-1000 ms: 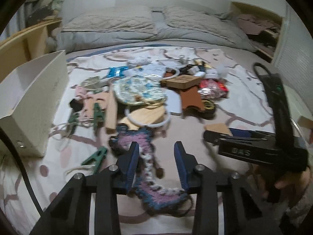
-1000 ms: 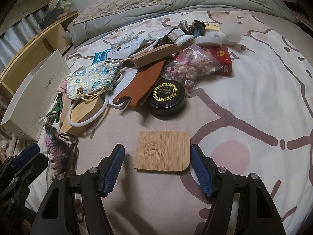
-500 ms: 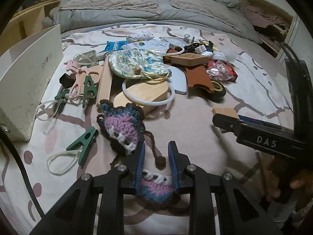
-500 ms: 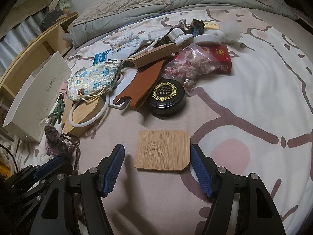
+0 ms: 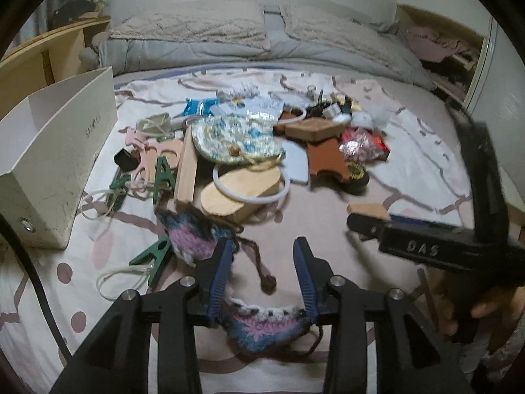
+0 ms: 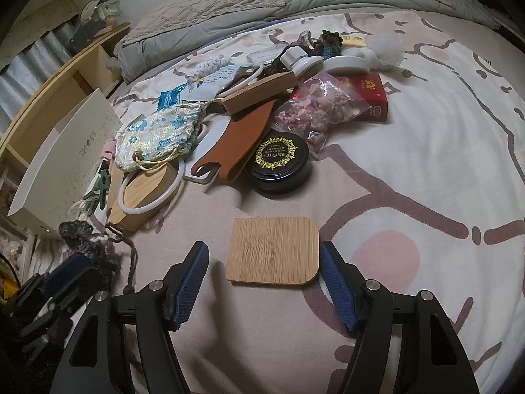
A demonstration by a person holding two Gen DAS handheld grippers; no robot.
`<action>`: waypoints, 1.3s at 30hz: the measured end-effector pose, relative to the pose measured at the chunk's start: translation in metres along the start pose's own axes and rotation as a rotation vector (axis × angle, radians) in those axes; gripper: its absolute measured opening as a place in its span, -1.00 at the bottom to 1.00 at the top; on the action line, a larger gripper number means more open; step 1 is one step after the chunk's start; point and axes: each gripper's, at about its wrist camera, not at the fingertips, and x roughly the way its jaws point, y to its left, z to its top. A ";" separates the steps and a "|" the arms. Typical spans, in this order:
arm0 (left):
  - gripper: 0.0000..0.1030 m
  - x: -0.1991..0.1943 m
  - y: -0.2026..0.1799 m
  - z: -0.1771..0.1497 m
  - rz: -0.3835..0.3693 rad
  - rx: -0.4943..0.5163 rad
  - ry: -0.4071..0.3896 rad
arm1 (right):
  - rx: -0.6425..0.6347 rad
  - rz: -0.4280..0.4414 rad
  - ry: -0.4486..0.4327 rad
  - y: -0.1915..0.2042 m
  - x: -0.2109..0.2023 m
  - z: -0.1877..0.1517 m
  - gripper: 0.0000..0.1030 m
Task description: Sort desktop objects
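Two grippers low over bedspread point(image 6: 426, 138). Left gripper point(image 5: 264, 274): just been opening, crochet pouch point(image 5: 262, 325) lying loose between spread fingers, long axis near-far. Right gripper point(image 6: 264, 280): spread astride bamboo coaster point(image 6: 274, 249), unpinched.

crocheted yarn pouch point(image 5: 262, 326), matt grained wood coaster point(image 6: 274, 251).

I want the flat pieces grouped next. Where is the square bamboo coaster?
In the right wrist view the square bamboo coaster lies flat on the bedspread between the open fingers of the right hand-held gripper, just in front of the round black tin with gold print.
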 end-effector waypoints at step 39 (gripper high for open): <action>0.08 0.044 -0.003 -0.006 0.101 0.040 0.143 | 0.017 0.021 0.007 -0.001 -0.001 0.000 0.38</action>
